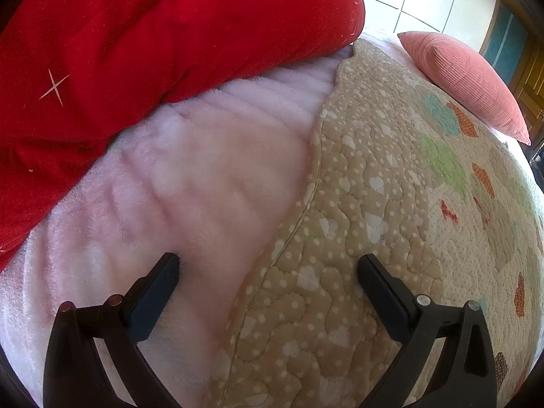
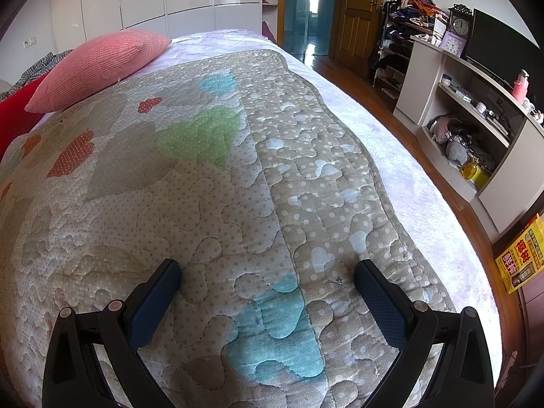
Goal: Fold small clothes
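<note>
No small garment shows in either view. My left gripper (image 1: 268, 261) is open and empty, low over the seam where a pale pink fleece blanket (image 1: 190, 176) meets the quilted heart-patterned bed cover (image 1: 374, 204). My right gripper (image 2: 268, 268) is open and empty, just above the same quilted cover (image 2: 210, 183), over a blue heart patch near its beige border strip.
A red comforter (image 1: 136, 40) is bunched at the left, its edge also in the right wrist view (image 2: 13, 115). A pink pillow (image 1: 465, 78) (image 2: 98, 64) lies at the bed's far end. The bed's right edge drops to wooden floor (image 2: 391, 102), with shelves (image 2: 476, 129) beyond.
</note>
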A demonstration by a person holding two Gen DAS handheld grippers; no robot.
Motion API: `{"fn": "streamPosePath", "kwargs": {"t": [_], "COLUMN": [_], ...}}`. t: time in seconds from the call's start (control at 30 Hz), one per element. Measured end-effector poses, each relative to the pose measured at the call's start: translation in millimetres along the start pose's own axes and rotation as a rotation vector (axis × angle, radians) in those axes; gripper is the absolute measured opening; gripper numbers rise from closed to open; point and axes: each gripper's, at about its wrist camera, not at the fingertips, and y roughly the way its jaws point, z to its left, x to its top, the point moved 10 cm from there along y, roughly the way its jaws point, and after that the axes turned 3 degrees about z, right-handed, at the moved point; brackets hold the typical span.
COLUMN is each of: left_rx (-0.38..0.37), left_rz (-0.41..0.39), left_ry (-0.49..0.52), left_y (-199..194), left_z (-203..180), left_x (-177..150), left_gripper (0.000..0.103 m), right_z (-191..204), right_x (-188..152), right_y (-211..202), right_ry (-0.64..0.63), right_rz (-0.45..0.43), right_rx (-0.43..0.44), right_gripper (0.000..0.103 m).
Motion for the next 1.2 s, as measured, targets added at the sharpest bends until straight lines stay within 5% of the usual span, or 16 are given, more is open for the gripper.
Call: {"fn": "streamPosePath", "kwargs": {"t": [1.2], "left_rx": [0.019], "left_rz": [0.005], "left_ry": [0.017], "left_y": [0], "left_z": [-3], "left_x": [5], "left_gripper": [0.103], "right_z": [0], "right_x": [0], "right_y": [0], "right_ry": [0.000], "right_rz": [0.000], "right_rx": [0.000], "right_gripper": [0.103]}}
